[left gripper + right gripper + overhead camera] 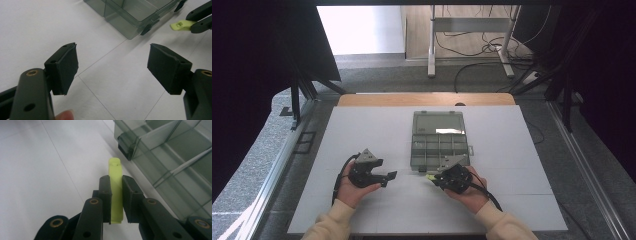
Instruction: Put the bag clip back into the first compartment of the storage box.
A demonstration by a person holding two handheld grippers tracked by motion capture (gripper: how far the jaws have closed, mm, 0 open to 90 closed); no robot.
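A yellow-green clip (115, 192) is clamped between the pads of the right tool (116, 202), low over the white counter (362, 135) and just beside the near wall of the organizer box (439, 150). The left tool (112, 67) is held with its jaws wide apart and nothing between them. Farther back, the box's lid (438, 123) is seen laid open.
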